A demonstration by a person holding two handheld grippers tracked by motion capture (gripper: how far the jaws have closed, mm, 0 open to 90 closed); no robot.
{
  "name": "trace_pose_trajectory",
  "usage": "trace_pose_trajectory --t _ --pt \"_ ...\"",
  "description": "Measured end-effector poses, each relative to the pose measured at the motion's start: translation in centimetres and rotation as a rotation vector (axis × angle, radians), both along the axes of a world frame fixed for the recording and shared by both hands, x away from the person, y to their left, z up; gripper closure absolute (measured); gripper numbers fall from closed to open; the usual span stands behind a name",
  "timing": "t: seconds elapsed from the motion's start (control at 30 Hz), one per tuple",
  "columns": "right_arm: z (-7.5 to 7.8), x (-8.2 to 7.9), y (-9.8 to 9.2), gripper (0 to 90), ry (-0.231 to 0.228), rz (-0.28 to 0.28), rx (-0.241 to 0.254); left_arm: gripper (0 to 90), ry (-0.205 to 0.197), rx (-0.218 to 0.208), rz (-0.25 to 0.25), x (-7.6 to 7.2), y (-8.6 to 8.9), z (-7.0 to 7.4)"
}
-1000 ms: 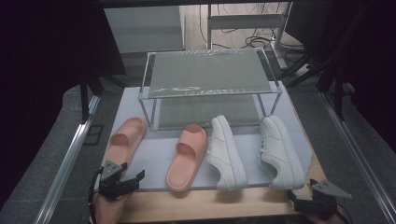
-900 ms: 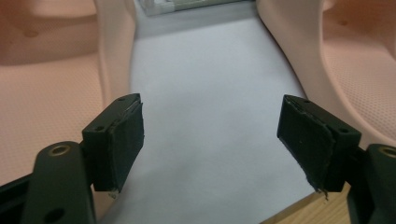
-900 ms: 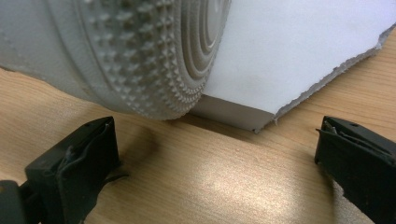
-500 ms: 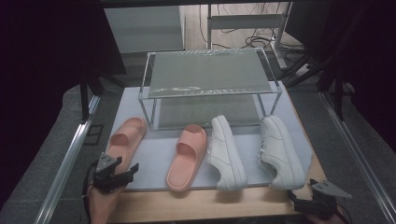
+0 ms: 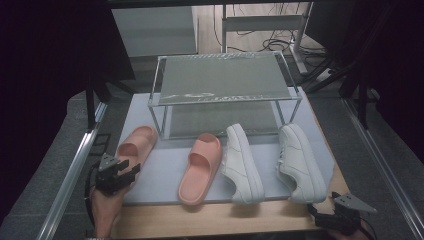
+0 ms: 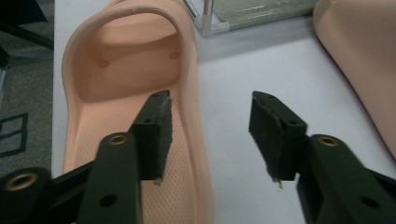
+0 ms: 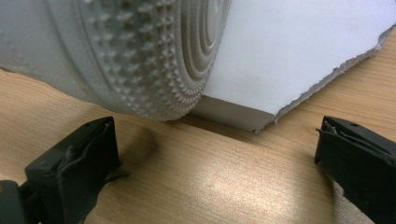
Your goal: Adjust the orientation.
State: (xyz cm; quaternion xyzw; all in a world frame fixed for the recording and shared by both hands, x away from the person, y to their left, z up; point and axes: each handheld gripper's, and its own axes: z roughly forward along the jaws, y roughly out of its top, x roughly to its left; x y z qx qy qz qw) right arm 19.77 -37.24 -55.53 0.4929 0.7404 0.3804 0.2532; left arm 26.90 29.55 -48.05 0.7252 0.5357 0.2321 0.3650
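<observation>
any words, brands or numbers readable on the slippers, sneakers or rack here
None can be read.
Left pink slipper: plain textured footbed, no mark.
Second pink slipper: no print visible.
White sneakers: no legible logo; the sole in the right gripper view has only studs and rings.
Metal rack: a pale streak on its shelf, too blurred to read.

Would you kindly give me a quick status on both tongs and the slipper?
Left tongs closing astride left slipper's side wall, not yet pinching. Right tongs open, idle by sneaker. Nothing in the way.
</observation>
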Motion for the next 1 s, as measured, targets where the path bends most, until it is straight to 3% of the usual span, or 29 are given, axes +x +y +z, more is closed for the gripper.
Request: trace_pose_trajectory --t 0.13,0.47,1.0 --pt "0.0 0.0 0.0 0.0 0.000 0.000 0.001 59.2 0.012 -0.001 0.008 1.0 0.1 -0.1" --pt "0.0 0.0 0.0 0.0 -0.003 0.002 0.001 67.3 0.032 0.013 0.016 3.2 -0.4 0.1" --pt "-0.1 0.0 0.0 0.0 -0.005 0.004 0.002 77.6 0.063 0.019 0.027 5.3 -0.9 -0.1"
